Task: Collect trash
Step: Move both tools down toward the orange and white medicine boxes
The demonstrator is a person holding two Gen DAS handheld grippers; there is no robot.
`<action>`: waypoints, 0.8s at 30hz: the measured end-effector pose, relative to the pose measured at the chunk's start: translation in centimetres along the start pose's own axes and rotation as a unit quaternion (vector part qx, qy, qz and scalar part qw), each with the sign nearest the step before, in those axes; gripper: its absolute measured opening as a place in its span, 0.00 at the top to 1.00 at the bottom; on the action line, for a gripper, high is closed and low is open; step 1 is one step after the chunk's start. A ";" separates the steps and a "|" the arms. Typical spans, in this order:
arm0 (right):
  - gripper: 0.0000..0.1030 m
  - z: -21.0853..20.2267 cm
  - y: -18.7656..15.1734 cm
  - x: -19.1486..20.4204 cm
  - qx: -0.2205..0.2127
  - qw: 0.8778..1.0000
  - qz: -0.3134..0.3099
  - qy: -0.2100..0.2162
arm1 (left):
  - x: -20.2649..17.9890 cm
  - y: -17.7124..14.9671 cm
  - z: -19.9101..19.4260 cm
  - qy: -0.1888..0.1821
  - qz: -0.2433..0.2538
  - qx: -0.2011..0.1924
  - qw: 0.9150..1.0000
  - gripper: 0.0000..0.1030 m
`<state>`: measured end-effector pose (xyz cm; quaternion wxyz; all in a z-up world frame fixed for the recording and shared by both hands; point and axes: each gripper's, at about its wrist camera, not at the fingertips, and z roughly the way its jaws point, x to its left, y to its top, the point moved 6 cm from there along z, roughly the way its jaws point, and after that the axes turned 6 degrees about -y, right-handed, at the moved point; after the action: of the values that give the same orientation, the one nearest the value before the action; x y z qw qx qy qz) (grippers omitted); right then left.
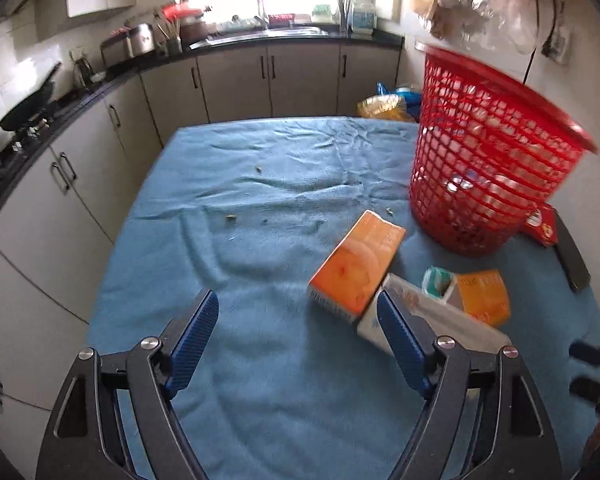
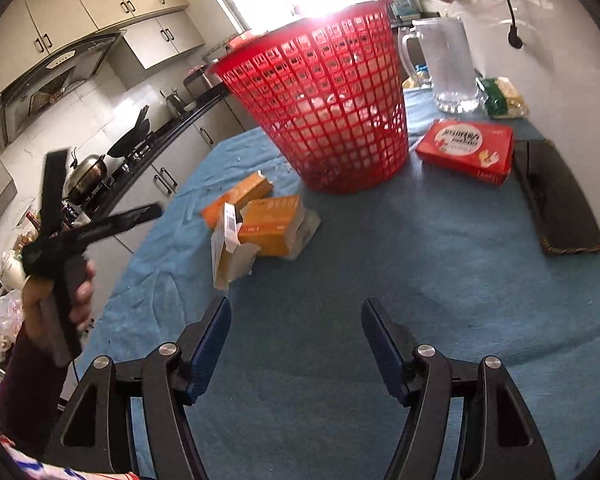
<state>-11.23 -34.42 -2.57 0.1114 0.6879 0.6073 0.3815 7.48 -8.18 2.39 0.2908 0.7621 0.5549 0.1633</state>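
An orange box lies tilted on the blue cloth, just beyond my left gripper, which is open with only cloth between its fingers. Its right finger overlaps the end of a white carton. A second orange box lies behind the carton. The red mesh basket stands at the right. My right gripper is open above bare cloth, short of the white carton and the orange boxes. A hand holds the left gripper at the left.
A red pack, a flat black object, a glass pitcher and a snack bag sit to the right of the red basket. Small crumbs dot the cloth. Kitchen counters and cabinets surround the table.
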 end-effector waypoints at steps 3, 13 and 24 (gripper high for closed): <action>0.30 0.8 -0.1 0.1 0.007 1.000 0.006 0.004 | -1.1 1.6 3.3 -0.032 0.004 0.025 0.999 0.22; 0.30 2.4 -0.4 -1.3 0.023 0.999 0.028 -0.001 | -4.1 3.4 9.6 -0.043 0.100 0.074 0.991 0.22; 0.30 2.9 -0.3 0.1 0.034 0.999 0.012 0.006 | -1.0 1.1 9.6 -0.029 0.039 0.114 0.992 0.54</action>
<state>-9.56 -33.35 -4.65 0.0792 0.6963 0.6123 0.3660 13.44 -11.83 -4.32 0.2118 0.8157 0.5310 0.0882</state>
